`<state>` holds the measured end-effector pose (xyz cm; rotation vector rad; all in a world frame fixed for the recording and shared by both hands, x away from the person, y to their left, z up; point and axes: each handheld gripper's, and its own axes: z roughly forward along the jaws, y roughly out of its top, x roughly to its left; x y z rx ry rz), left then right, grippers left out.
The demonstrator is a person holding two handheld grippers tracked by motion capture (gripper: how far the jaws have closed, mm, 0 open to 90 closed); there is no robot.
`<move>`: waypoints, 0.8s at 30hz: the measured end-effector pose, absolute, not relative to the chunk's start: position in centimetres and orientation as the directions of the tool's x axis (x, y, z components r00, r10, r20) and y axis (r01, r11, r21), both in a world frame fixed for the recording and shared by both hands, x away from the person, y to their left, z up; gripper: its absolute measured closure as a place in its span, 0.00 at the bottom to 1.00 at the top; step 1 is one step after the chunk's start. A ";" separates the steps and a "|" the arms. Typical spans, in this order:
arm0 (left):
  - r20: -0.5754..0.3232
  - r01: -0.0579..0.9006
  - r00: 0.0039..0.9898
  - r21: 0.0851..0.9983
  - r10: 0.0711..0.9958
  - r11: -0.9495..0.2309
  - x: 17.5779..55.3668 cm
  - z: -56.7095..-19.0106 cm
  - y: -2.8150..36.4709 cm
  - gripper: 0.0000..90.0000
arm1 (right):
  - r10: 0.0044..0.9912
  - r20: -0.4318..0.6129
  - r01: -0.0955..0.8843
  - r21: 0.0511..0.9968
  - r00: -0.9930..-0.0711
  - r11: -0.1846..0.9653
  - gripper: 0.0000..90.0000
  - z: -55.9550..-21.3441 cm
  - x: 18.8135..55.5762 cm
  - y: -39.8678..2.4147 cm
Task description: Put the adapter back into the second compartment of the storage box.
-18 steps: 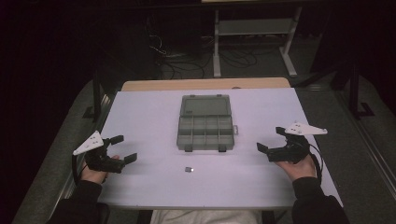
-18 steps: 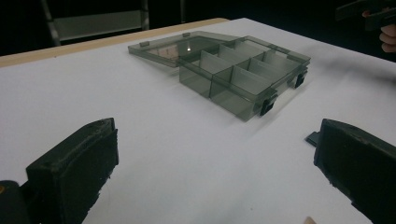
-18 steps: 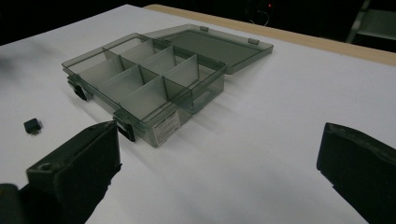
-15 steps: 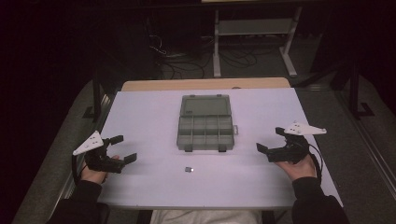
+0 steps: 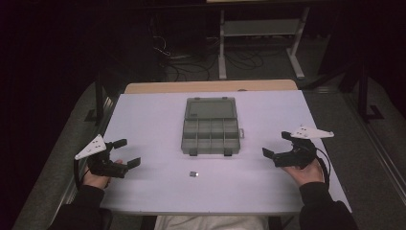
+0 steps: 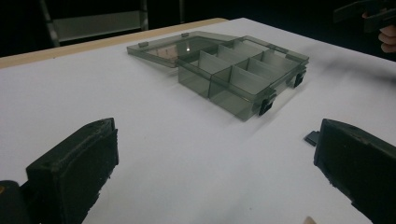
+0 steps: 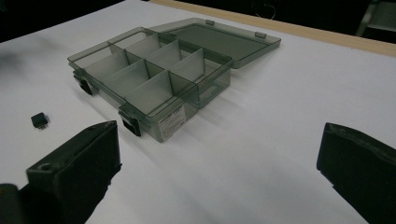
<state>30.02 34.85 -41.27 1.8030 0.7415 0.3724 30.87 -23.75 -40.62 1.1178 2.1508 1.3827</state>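
A smoky clear compartment box [image 5: 209, 126] lies open at the middle of the white table [image 5: 153, 120], its lid folded flat toward the far side; its several compartments look empty [image 6: 238, 74] [image 7: 149, 77]. A small dark part [image 5: 193, 174] rests on the table in front of the box, also seen as a small black block [image 7: 39, 120] and at the edge of a jaw [image 6: 312, 137]. My left gripper [image 5: 127, 152] rests near the left front edge, open and empty. My right gripper [image 5: 277, 144] sits at the right, open and empty.
A wooden strip [image 5: 210, 86] borders the table's far edge. Beyond it stand a metal rack [image 5: 261, 28] and loose cables [image 5: 177, 57] on a dark floor. The other hand's gripper [image 6: 369, 14] appears at the top right of the left gripper view.
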 end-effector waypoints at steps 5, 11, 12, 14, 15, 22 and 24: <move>-0.101 0.305 0.755 0.929 0.648 -0.210 30.0 -41.3 34.9 0.00 | 0.765 0.117 0.427 0.877 -0.633 0.219 0.00 -40.6 30.9 -23.7; -0.096 0.304 0.756 0.928 0.647 -0.217 30.1 -41.3 34.8 0.00 | 0.762 0.117 0.430 0.874 -0.637 0.226 0.00 -40.6 31.0 -23.6; -0.096 0.304 0.756 0.927 0.648 -0.218 30.1 -41.3 34.8 0.00 | 0.756 0.120 0.432 0.872 -0.644 0.230 0.00 -40.5 31.0 -23.4; -0.094 0.305 0.755 0.926 0.649 -0.221 30.1 -41.3 34.8 0.00 | 0.747 0.116 0.424 0.874 -0.654 0.235 0.00 -40.2 31.0 -23.2; -0.093 0.305 0.755 0.926 0.649 -0.223 30.1 -41.3 34.8 0.00 | 0.747 0.116 0.424 0.874 -0.654 0.235 0.00 -40.2 31.0 -23.2; -0.087 0.309 0.754 0.922 0.652 -0.234 30.0 -41.3 34.7 0.00 | 0.724 0.114 0.429 0.863 -0.681 0.268 0.00 -39.5 31.2 -22.2; -0.086 0.308 0.754 0.922 0.652 -0.235 30.0 -41.3 34.7 0.00 | 0.712 0.103 0.422 0.860 -0.694 0.286 0.00 -39.0 31.3 -21.7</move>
